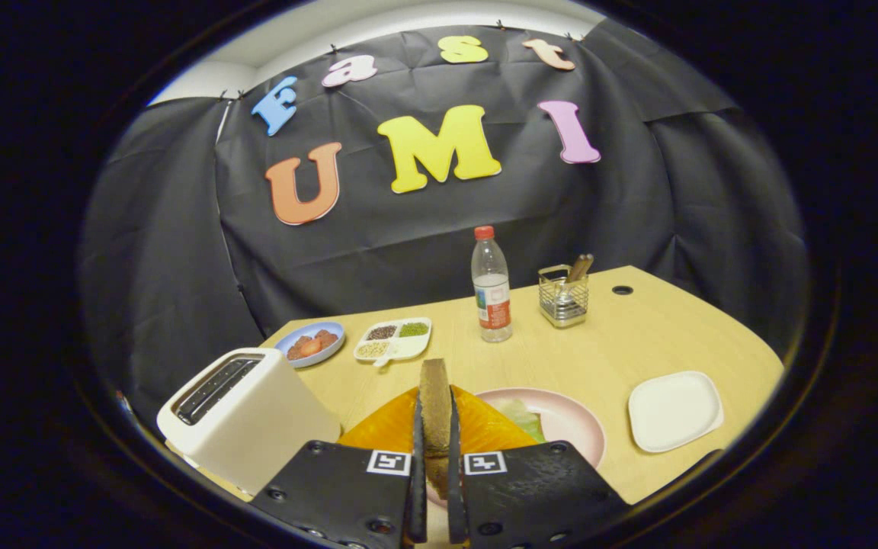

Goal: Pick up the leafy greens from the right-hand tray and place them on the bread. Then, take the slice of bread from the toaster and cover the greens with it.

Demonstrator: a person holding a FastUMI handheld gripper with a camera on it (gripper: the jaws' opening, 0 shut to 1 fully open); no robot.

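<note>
A pale wooden desk [607,343] fills the lower scene, backed by black cloth. At its near left stands a cream toaster [245,412], slots empty. Just ahead of the tongs [434,450] sits a pink plate [580,427] holding an orange-toned slice of bread [386,427] with pale leafy greens [523,415] lying on it. The tongs are clenched on a second slice of bread [434,396], held upright on edge between both fingers. Beyond lie an empty white square tray [675,410], a water bottle [491,286], a wire holder [563,297], a divided dish of seeds [395,339] and a blue plate [311,343]. To cover the greens well, the slice probably needs tipping flat over them before the fingers let go, centred so nothing slides off.
</note>
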